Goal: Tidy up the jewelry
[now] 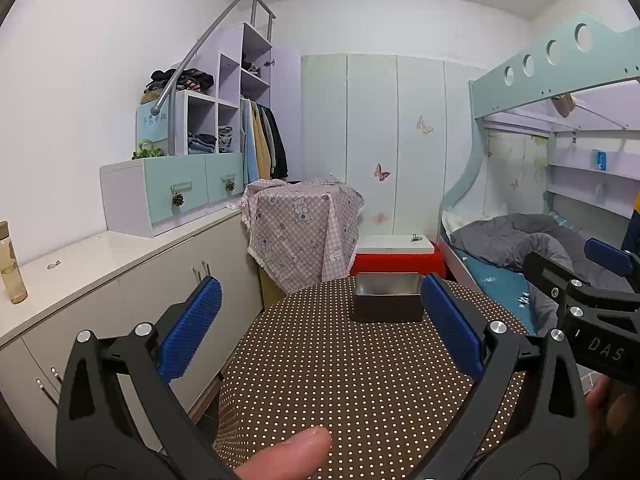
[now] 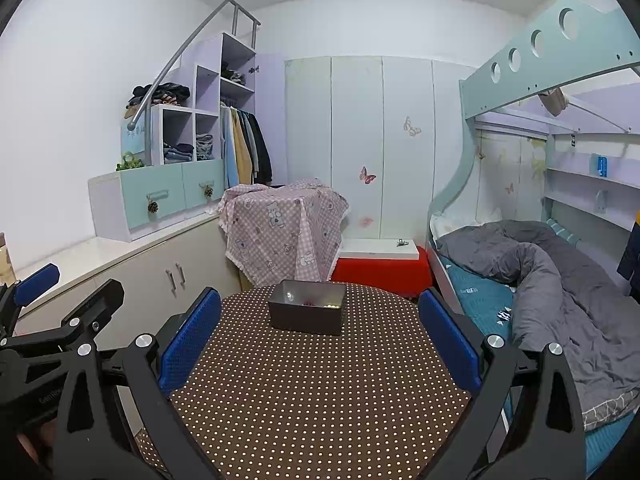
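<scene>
Two grippers, both spread wide, both empty. Bedroom fills the frames: bunk bed (image 2: 560, 280) along the right edge, long white cabinet (image 1: 100, 264) along the left, pink checked cloth (image 1: 304, 228) draped over something at centre.

Round surface (image 2: 320, 380) under a brown dotted cover takes the lower middle of both views. Nothing lies loose on its visible part.

Left gripper (image 1: 320, 328) hovers above the near part of the surface, blue fingers (image 1: 190, 328) far apart. A thumb shows at the bottom edge of the left wrist view. Right gripper (image 2: 320, 336) sits likewise, level with it, fingers (image 2: 448, 340) equally wide.

Dark rectangular tin (image 2: 307, 312), lid off, stands at the far part of the surface, centre of frame. Right wrist view shows small pieces on its floor, reddish and pale beads (image 2: 320, 303); too small to identify further.

Judgement: tin looks rigid and light, walls smooth, likely slippery; best pinched across its short walls near the rim. Beads likely tiny, prone to rolling; pinch one gently, from above, fingers nearly together.
</scene>
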